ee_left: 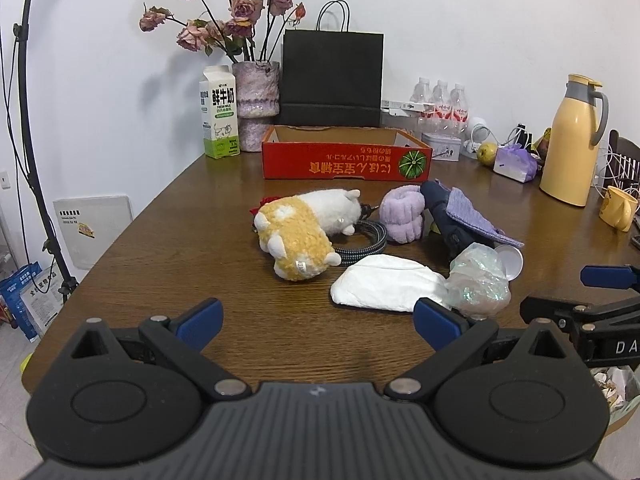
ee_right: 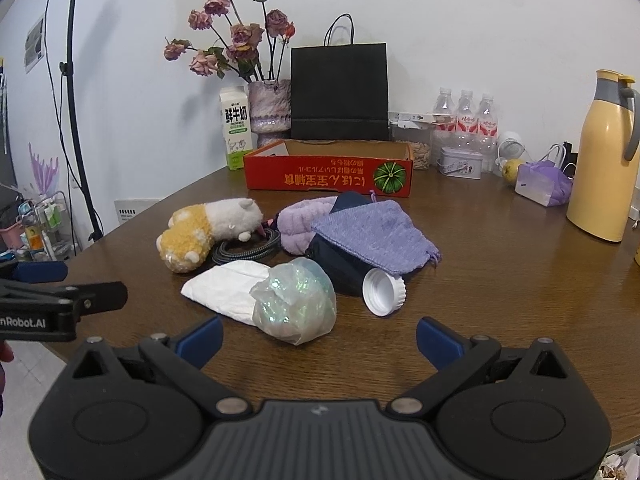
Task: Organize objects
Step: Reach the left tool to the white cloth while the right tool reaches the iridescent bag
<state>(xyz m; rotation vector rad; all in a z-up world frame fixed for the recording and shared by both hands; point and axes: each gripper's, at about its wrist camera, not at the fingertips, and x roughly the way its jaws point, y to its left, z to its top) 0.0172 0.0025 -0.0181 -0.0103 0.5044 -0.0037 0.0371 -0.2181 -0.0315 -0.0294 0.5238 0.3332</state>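
**Loose pile before an empty-handed pair of grippers: snags and slips to be expected**

The things to be organized lie in a loose pile near the middle of the wooden table (ee_left: pixel 160 240), in front of the red cardboard box (ee_right: pixel 328 174), which is judged the likely destination. A plush toy (ee_right: pixel 208 228) rests partly on a braided cable (ee_right: pixel 244 252); if the toy is lifted first, the cable could be dragged along. The white pouch (ee_right: pixel 224 284) is touched by a crinkled iridescent bag (ee_right: pixel 294 300), which could be crushed or could slip from smooth fingers. A white bottle cap (ee_right: pixel 384 292) lies on its side and could be set rolling by a nudge. A purple knit pouch (ee_right: pixel 372 232) is draped over a dark blue object (ee_right: pixel 340 264), beside a lilac fluffy band (ee_right: pixel 296 220); one could be pulled off with the other.

The left gripper (ee_left: pixel 318 320) and the right gripper (ee_right: pixel 318 338) are both held wide apart with nothing between the fingers, short of the pile.

The dark blue object is mostly covered and cannot be identified. The box's interior is largely hidden by its front wall. Something red behind the toy is barely visible in the left view.
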